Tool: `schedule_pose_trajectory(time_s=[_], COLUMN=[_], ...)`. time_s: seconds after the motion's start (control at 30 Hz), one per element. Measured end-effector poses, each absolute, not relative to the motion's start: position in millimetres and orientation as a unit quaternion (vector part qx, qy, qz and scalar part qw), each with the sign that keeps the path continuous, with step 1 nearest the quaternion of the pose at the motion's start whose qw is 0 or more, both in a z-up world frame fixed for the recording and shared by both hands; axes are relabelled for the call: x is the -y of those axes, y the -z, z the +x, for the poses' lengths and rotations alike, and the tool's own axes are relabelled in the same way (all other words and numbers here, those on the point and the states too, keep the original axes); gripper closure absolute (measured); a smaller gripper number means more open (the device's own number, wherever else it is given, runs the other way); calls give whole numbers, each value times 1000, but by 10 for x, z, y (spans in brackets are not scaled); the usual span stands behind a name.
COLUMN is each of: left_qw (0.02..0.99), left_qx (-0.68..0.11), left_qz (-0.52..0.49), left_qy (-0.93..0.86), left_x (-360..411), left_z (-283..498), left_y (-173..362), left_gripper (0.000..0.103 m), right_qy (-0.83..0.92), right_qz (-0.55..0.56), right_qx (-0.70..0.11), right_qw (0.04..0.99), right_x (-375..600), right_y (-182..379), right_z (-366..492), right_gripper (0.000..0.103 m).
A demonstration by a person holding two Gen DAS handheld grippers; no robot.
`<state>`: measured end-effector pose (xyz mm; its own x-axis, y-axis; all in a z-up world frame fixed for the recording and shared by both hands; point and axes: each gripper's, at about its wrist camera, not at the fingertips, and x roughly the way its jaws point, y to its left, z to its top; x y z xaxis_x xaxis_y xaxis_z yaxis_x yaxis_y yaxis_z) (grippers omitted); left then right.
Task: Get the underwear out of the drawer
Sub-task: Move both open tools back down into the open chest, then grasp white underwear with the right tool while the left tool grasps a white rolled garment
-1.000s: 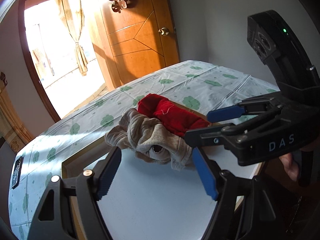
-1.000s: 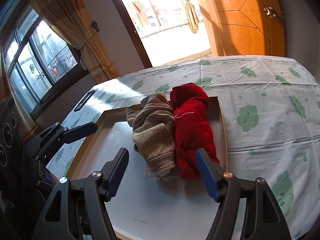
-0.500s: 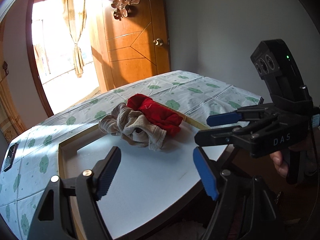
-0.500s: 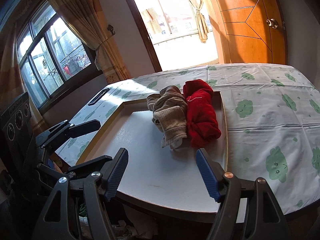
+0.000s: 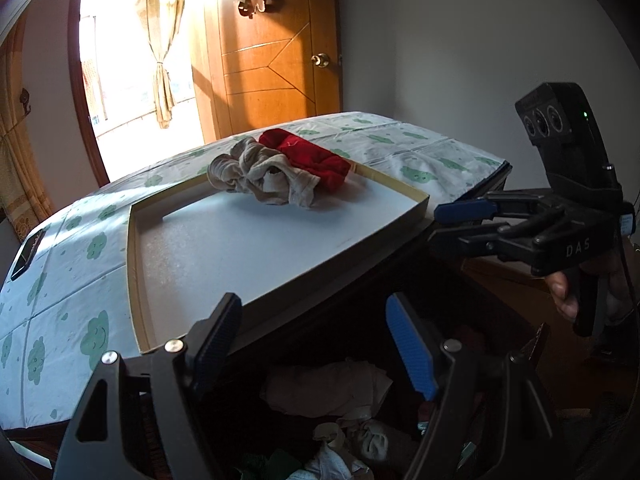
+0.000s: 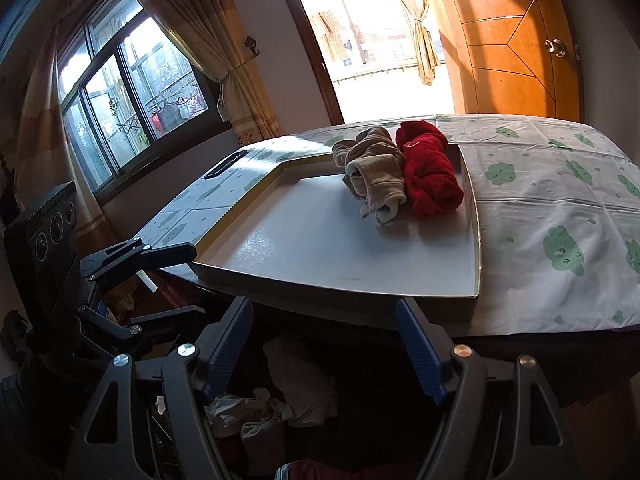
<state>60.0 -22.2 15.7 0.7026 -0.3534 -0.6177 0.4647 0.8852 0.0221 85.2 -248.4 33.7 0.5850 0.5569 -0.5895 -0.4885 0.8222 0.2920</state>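
Observation:
A beige underwear piece (image 5: 272,180) (image 6: 376,172) and a red one (image 5: 316,160) (image 6: 428,172) lie bunched together at the far side of a shallow white tray (image 5: 280,248) (image 6: 320,240) on the table. Below the table's near edge, a dark drawer holds a heap of pale clothes (image 5: 328,392) (image 6: 296,392). My left gripper (image 5: 316,332) (image 6: 188,280) hangs open above that heap with nothing between its fingers. My right gripper (image 6: 324,332) (image 5: 448,226) is beside it, its jaws opening and nothing between them.
The table wears a white cloth with green clouds (image 5: 92,248) (image 6: 560,216). A dark phone (image 5: 28,254) (image 6: 226,164) lies near its left edge. A wooden door (image 5: 272,60) and a bright doorway stand behind. A person's hand (image 5: 564,292) holds the right gripper's handle.
Both grippers have drawn back from above the tray past the table's near edge. The drawer's clothes have come into view below them. The underwear on the tray has not moved.

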Motion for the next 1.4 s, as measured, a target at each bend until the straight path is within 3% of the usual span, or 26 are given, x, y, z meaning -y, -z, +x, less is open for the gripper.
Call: schedule_pose_trajectory(time_s=[0.5, 1.03, 1.4], left_qw=[923, 927, 929], left_qx=[-358, -365, -358], left_qz=[43, -26, -50], left_qy=[135, 87, 77], left_x=[-357, -965, -1089], left_z=[123, -121, -130], left_y=[389, 515, 494], left_gripper=[27, 25, 21], right_qy=[-324, -436, -484], right_qz=[-4, -160, -191], right_qx=[-405, -444, -478], right_qw=[855, 766, 707], right_x=[2095, 1037, 634], right_y=[455, 652, 860], right_z=[455, 332, 321], right_gripper=[26, 26, 26])
